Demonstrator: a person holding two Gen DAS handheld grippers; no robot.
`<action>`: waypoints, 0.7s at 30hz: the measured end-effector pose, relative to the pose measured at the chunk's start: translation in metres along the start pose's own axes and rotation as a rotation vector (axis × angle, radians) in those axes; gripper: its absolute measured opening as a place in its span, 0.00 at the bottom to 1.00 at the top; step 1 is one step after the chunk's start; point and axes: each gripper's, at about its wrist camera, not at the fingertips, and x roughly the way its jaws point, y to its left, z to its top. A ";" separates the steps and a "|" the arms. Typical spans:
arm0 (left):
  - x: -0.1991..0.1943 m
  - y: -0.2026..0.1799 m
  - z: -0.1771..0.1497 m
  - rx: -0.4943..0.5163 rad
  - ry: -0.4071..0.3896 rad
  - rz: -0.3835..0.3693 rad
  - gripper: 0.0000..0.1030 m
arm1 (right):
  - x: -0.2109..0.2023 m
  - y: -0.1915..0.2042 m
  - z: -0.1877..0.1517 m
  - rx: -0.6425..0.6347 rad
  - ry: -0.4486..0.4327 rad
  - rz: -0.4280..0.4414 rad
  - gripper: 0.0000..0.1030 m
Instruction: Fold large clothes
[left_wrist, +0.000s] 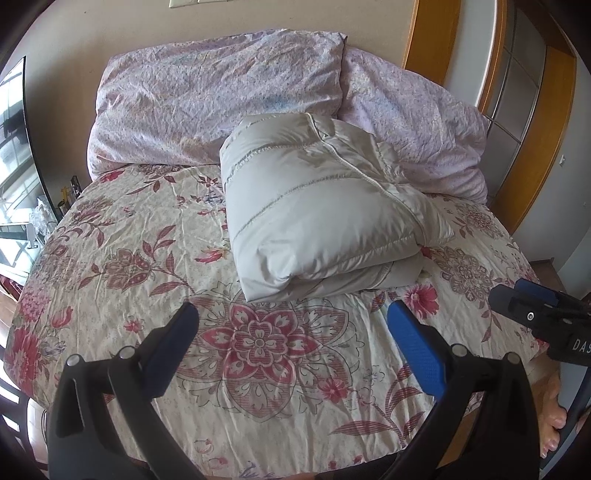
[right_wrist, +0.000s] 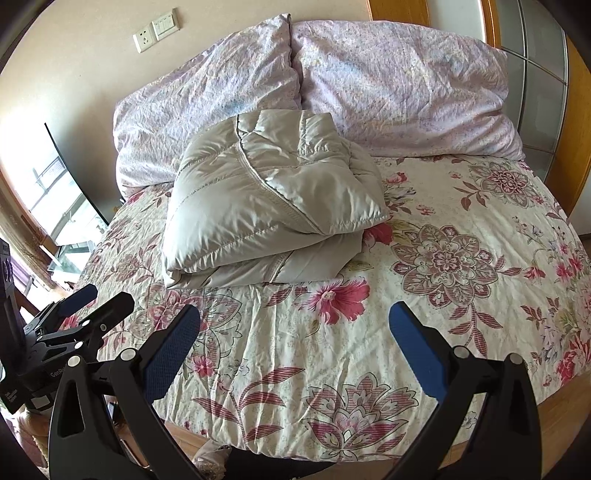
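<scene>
Puffer jacket (left_wrist: 317, 206), grey and quilted, lies folded on the flowered bed (left_wrist: 155, 280) just before the pillows (left_wrist: 221, 99). Left gripper (left_wrist: 291, 354) and right gripper (right_wrist: 295, 350) hang with jaws spread, empty. It looks light, springy, slippery; grip a stitched hem.

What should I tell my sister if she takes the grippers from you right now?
Left gripper: open, empty, hovering over the floral bedspread.
Right gripper: open, empty, also short of the jacket.
The grey puffer jacket lies folded in a bundle on the bed, its far end against the two lilac pillows.
Done: the jacket looks folded.
Left: maybe tidy the loose lower layer; no other clothes in view.
</scene>
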 end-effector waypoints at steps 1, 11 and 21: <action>0.000 0.000 0.000 0.001 0.002 -0.002 0.98 | 0.000 0.000 0.000 0.002 0.006 0.004 0.99; -0.003 -0.001 0.001 -0.001 0.007 -0.019 0.98 | -0.002 -0.002 0.000 0.022 0.018 0.014 0.99; -0.002 -0.001 0.002 -0.003 0.012 -0.016 0.98 | 0.003 -0.004 0.001 0.035 0.029 0.026 0.99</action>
